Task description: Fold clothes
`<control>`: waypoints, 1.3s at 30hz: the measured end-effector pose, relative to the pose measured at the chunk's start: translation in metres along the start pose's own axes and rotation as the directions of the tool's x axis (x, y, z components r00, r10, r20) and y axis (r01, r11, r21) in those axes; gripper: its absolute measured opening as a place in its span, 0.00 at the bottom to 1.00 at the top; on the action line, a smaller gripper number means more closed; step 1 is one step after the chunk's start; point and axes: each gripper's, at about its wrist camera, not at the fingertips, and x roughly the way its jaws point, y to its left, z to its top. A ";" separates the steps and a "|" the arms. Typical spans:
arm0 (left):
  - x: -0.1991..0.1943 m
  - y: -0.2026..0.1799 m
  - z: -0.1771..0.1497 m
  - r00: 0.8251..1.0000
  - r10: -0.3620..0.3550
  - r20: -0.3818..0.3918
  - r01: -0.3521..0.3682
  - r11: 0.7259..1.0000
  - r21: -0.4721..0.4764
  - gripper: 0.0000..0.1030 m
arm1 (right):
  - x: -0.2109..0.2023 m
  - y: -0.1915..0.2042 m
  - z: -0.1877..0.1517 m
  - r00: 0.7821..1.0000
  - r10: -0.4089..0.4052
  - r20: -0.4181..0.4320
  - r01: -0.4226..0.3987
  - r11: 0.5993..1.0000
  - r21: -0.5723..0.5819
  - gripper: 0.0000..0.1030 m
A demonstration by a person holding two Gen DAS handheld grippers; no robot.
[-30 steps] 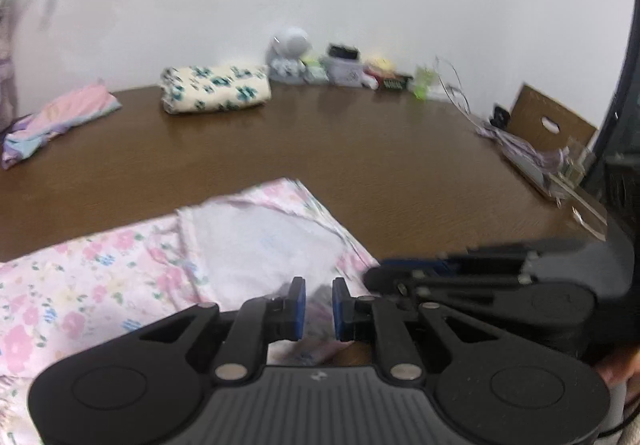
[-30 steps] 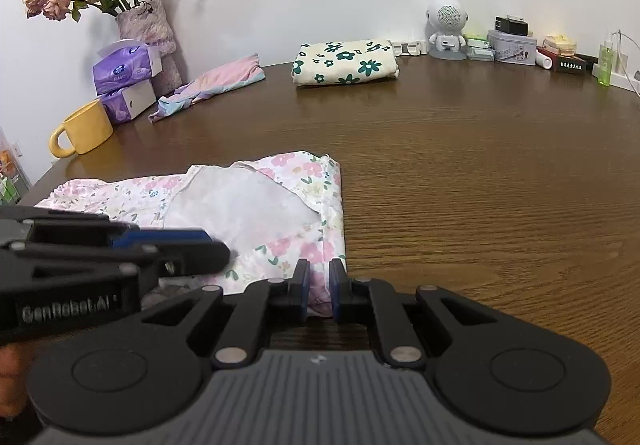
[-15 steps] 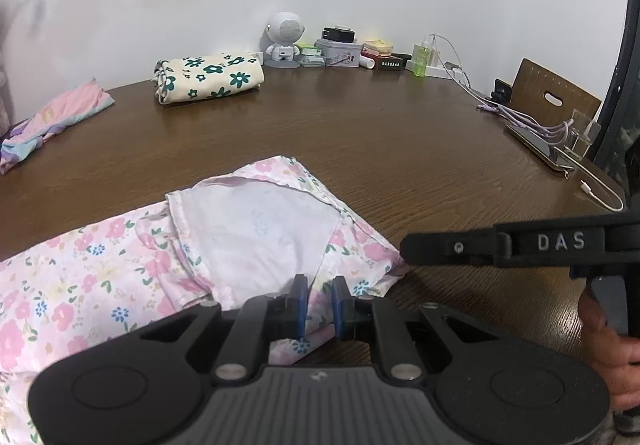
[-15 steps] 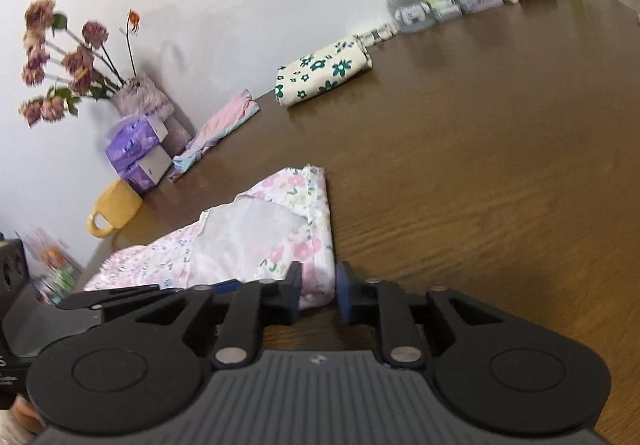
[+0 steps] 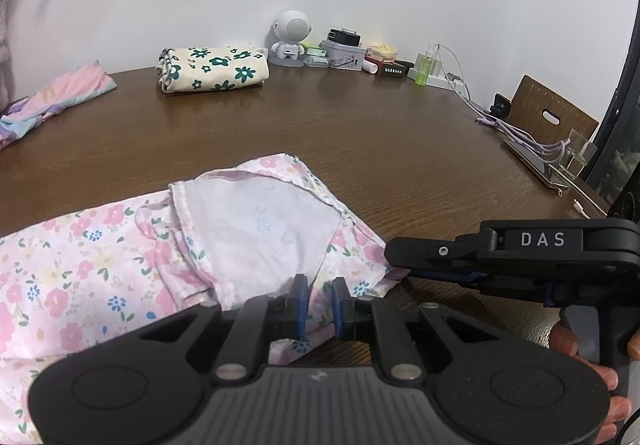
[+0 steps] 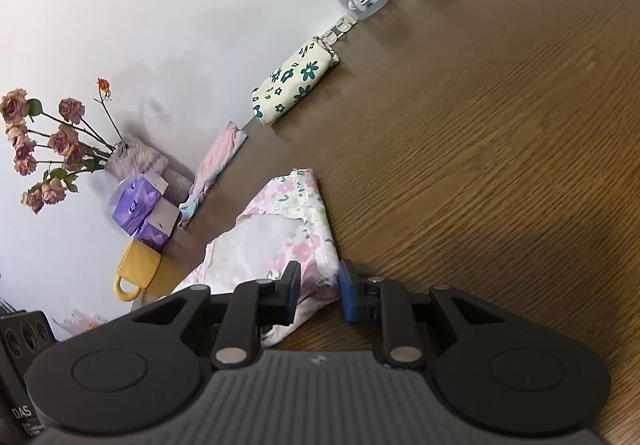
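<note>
A pink floral garment lies on the brown table with its pale lining turned up at the right end. My left gripper sits low at the near hem, narrowly open, with the hem showing between its blue pads. Beside it, the right gripper reaches in from the right to the garment's near right corner. Seen from the tilted right wrist view, the right gripper is open with that corner of the garment lying between its fingers. A hand holds its handle at the lower right.
A folded cream floral cloth and a pink cloth lie at the back. A white robot-shaped speaker and small boxes line the wall. Cables run along the right edge. A yellow mug, tissue packs and a vase stand at the left.
Both grippers have come down to the garment's near hem. The right gripper has rolled to a tilt and its fingers have spread wider around the corner.
</note>
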 end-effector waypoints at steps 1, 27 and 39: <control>0.000 0.000 0.000 1.000 -0.002 0.000 0.002 1.000 -0.003 0.11 | 0.001 0.000 0.000 1.000 0.001 0.000 -0.001 1.000 0.005 0.20; -0.023 -0.033 -0.003 0.995 0.078 0.064 -0.084 0.991 0.104 0.37 | -0.001 -0.001 0.002 0.999 0.035 0.036 -0.037 0.996 0.081 0.06; -0.004 -0.071 -0.013 0.967 0.241 0.078 -0.253 0.927 0.278 0.37 | -0.004 0.007 0.012 0.996 0.082 0.028 -0.084 0.993 0.077 0.06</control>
